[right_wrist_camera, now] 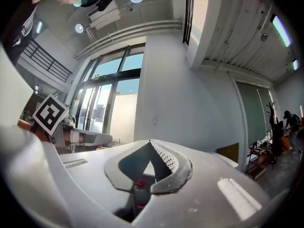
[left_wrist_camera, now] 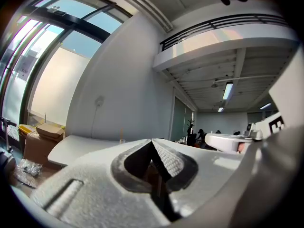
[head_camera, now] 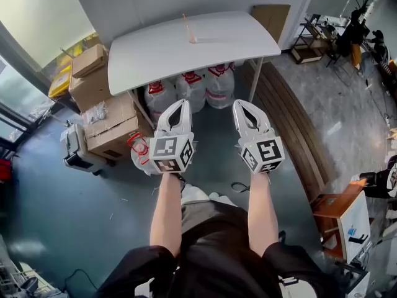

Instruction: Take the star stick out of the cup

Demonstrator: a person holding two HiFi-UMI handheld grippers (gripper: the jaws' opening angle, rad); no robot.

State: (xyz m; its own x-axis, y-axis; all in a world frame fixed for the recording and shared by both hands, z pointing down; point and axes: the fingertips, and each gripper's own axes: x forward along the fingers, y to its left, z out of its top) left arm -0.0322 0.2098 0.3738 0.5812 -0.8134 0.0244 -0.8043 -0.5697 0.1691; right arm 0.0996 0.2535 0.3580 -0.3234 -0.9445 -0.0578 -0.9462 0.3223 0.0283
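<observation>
Cup [head_camera: 193, 40] stands on the white table [head_camera: 149, 58], near the middle of the top, with the star stick [head_camera: 187, 25] leaning in it. Left gripper [head_camera: 180, 104] and right gripper [head_camera: 240, 106] hang side by side off the table's near edge, well apart from the cup. Both pairs of jaws are closed tip to tip, with nothing between them. Water jugs [head_camera: 193, 89] stand under the table.

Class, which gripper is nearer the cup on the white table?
Left. The left gripper is held short of the cup, slightly to its left; the right gripper is equally short but farther to its right.
</observation>
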